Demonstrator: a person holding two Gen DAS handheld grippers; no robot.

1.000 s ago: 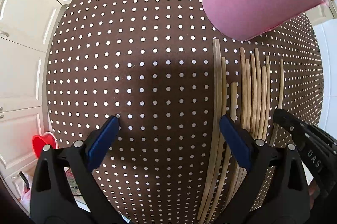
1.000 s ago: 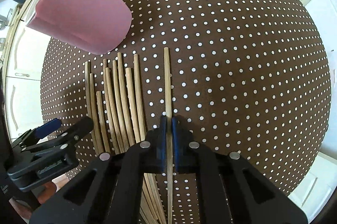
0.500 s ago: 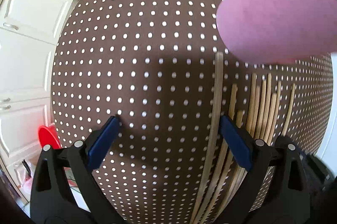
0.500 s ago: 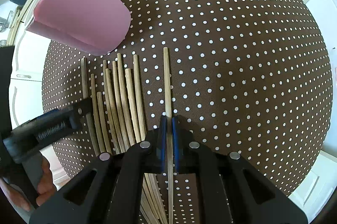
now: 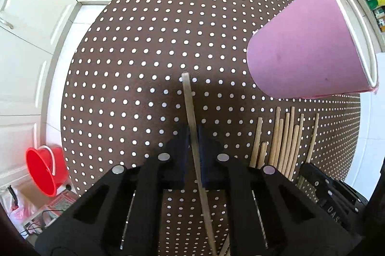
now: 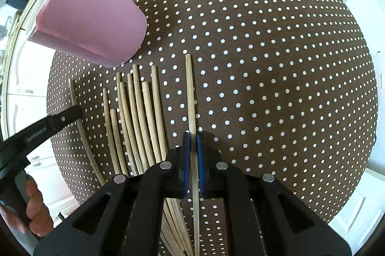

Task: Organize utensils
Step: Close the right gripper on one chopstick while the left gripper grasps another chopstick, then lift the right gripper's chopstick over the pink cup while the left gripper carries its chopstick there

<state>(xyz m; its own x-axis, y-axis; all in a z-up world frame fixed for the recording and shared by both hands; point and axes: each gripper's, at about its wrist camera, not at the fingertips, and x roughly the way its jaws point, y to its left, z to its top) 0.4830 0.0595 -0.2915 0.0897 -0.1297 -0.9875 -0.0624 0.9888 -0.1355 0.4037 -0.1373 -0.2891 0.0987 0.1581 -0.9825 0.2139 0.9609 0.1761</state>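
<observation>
Several wooden chopsticks [image 6: 134, 116] lie in a row on the brown dotted tablecloth [image 6: 264, 63], below a pink cup [image 6: 91, 20]. My right gripper [image 6: 191, 135] is shut on one chopstick [image 6: 190, 92] at the row's right end. My left gripper [image 5: 192, 129] is shut on another chopstick [image 5: 189, 102], left of the row [image 5: 286, 135]; the pink cup [image 5: 308, 46] stands to its upper right. The left gripper also shows at the left edge of the right wrist view [image 6: 65, 117].
White cabinet doors [image 5: 31, 15] surround the round table. A red bucket [image 5: 45, 171] sits on the floor at the lower left. The right gripper's body [image 5: 332, 195] shows at the lower right of the left wrist view.
My left gripper was open over the leftmost chopstick; it has closed on it and pulled it leftward, away from the row. My right gripper has stayed shut on its chopstick.
</observation>
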